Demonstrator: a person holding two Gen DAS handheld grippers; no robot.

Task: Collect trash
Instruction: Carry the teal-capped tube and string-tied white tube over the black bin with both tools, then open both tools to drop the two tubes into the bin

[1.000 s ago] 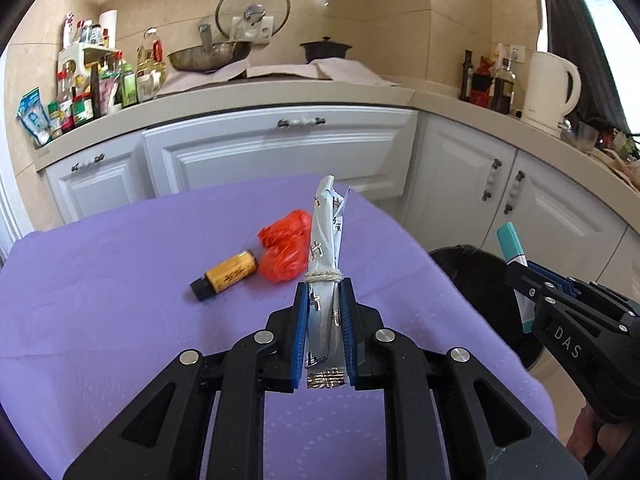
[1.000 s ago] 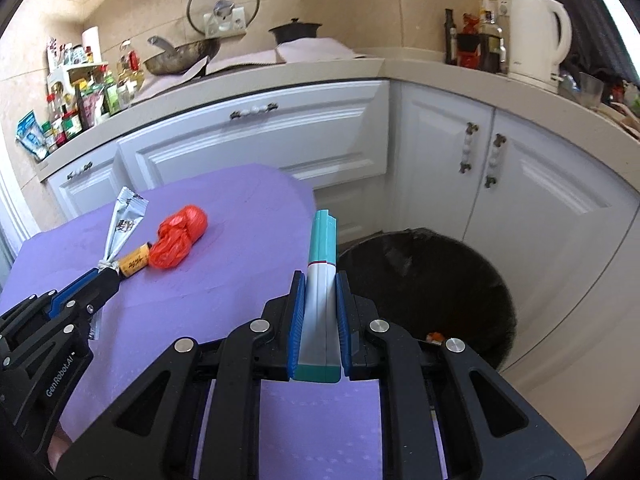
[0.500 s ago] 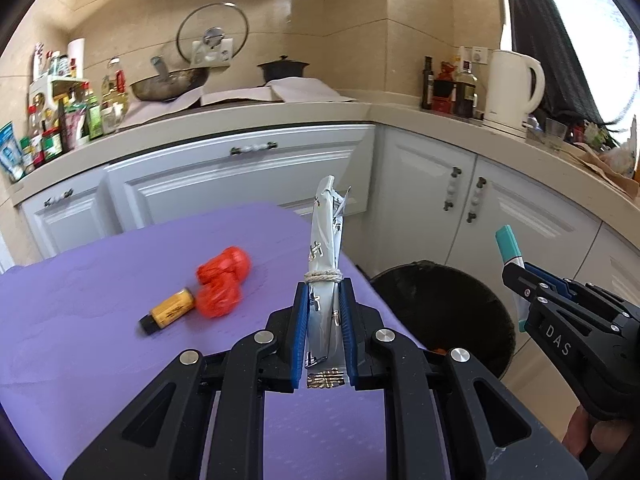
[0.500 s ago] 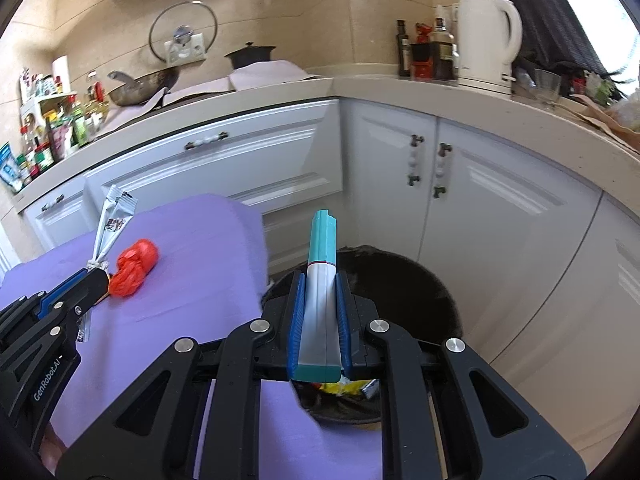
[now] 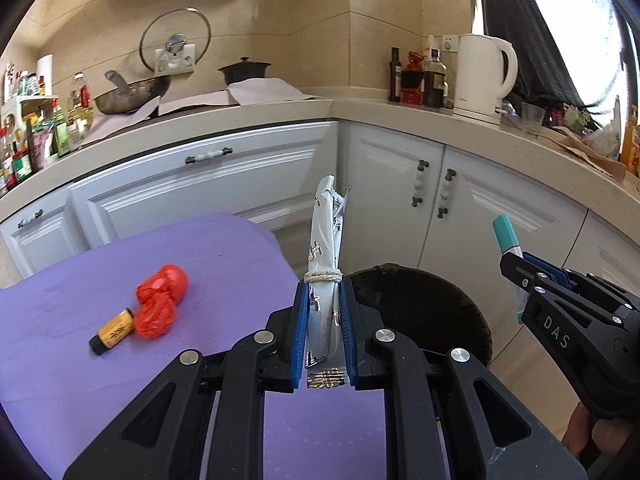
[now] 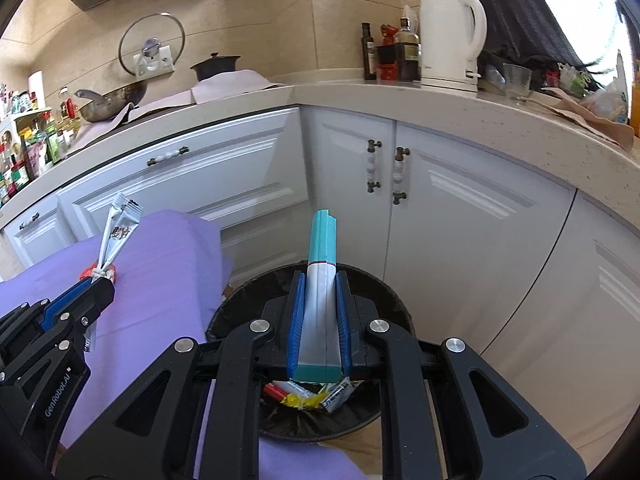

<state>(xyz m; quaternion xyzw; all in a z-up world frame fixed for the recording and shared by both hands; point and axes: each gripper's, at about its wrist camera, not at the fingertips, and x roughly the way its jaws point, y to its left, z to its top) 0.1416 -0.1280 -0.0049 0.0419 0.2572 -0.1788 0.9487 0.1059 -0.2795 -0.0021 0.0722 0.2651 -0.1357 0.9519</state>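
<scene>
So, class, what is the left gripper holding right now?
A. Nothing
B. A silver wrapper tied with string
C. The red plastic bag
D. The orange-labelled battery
B: the left gripper is clamped on the silver wrapper, while the battery and red bag lie on the purple table.
</scene>
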